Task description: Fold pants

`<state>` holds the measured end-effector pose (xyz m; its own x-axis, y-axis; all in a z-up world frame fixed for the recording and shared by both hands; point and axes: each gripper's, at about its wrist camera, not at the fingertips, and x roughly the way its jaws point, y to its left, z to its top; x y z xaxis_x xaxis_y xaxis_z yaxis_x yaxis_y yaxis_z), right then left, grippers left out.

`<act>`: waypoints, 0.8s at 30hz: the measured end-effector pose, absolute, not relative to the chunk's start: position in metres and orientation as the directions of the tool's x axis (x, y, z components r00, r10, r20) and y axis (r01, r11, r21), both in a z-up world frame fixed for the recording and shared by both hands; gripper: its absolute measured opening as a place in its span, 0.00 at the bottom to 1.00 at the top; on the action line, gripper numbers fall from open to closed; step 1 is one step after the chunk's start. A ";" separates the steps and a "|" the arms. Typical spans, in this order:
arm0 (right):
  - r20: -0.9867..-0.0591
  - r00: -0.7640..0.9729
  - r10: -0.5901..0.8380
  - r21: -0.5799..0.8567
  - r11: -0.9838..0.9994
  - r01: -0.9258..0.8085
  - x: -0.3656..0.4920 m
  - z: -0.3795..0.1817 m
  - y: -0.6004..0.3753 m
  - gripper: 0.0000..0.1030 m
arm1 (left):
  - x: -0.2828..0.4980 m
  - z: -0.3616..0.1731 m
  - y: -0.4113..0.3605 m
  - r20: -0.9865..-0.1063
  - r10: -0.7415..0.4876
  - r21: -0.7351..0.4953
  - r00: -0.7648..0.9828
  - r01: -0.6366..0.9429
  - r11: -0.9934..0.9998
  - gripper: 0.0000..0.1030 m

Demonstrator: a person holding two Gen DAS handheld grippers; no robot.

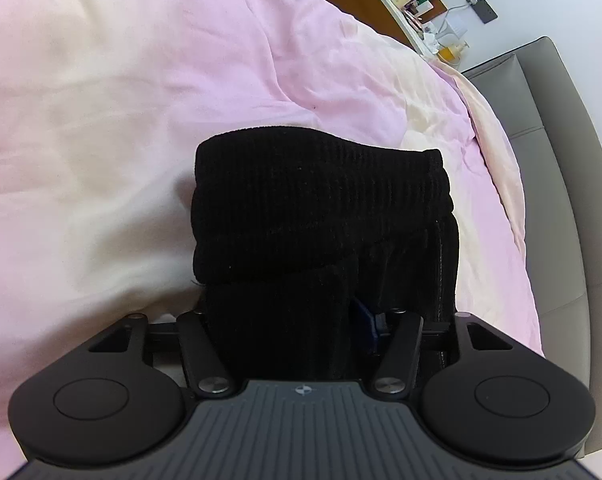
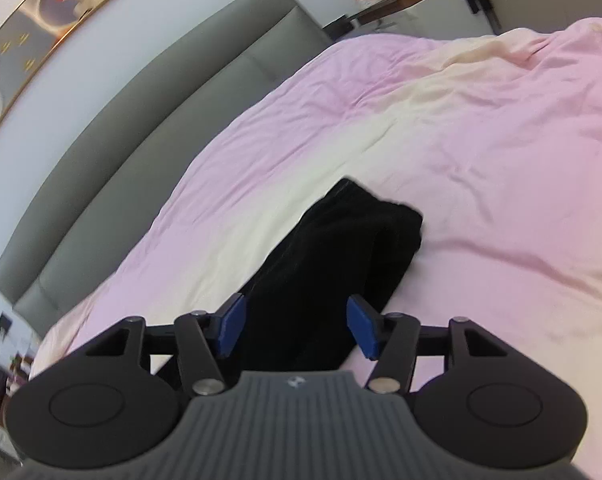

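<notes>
Black folded pants (image 1: 317,216) on pink bedding (image 1: 121,100), between left claw (image 1: 301,332) fingers

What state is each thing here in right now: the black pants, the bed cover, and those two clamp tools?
Black pants: folded into a narrow bundle, lying on the bed.
Pink bed cover: spread out, wrinkled.
Left gripper: jaws apart, pants fabric lying between them; one pad hidden by cloth.
Right gripper: open, blue pads apart, pressing on nothing.
</notes>
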<state>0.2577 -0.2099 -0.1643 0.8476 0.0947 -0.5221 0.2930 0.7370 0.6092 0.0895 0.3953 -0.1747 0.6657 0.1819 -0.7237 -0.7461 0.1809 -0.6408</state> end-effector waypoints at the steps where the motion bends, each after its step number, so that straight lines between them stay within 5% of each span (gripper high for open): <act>1: -0.521 0.850 0.075 0.643 0.690 0.333 0.268 -0.168 -0.224 0.53 | 0.086 -0.175 0.394 -0.723 0.181 -0.642 0.667 -0.745 0.181 0.64; 7: -0.623 0.756 0.201 0.761 0.380 0.526 0.335 -0.230 -0.273 0.53 | 0.090 -0.178 0.393 -0.724 0.187 -0.637 0.664 -0.748 0.187 0.71; 8: -0.602 0.778 0.182 0.783 0.329 0.529 0.338 -0.234 -0.277 0.50 | 0.091 -0.179 0.392 -0.724 0.188 -0.636 0.663 -0.748 0.189 0.72; 9: -0.587 0.797 0.146 0.791 0.313 0.525 0.340 -0.233 -0.279 0.33 | 0.091 -0.179 0.392 -0.726 0.190 -0.633 0.661 -0.750 0.193 0.72; 11: -0.580 0.811 0.071 0.760 0.404 0.508 0.352 -0.216 -0.277 0.14 | 0.092 -0.180 0.391 -0.728 0.195 -0.629 0.657 -0.753 0.193 0.72; 16: -0.389 0.918 0.078 0.694 0.680 0.236 0.358 -0.179 -0.253 0.11 | 0.096 -0.181 0.389 -0.734 0.211 -0.615 0.646 -0.763 0.197 0.73; 20: -0.736 0.677 -0.030 0.469 0.698 0.541 0.373 -0.224 -0.268 0.34 | 0.097 -0.181 0.387 -0.737 0.217 -0.609 0.640 -0.768 0.200 0.74; 22: -0.659 0.752 -0.029 0.547 0.668 0.505 0.353 -0.229 -0.279 0.44 | 0.096 -0.181 0.386 -0.736 0.216 -0.610 0.641 -0.767 0.198 0.74; 24: -0.597 0.802 -0.030 0.617 0.621 0.483 0.336 -0.234 -0.286 0.66 | 0.097 -0.180 0.386 -0.735 0.214 -0.612 0.643 -0.766 0.196 0.74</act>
<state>0.3364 -0.2864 -0.2338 0.8018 -0.0302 -0.5968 0.4828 0.6212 0.6172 0.0969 0.3859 -0.1801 0.6429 0.2139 -0.7355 -0.7658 0.1964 -0.6123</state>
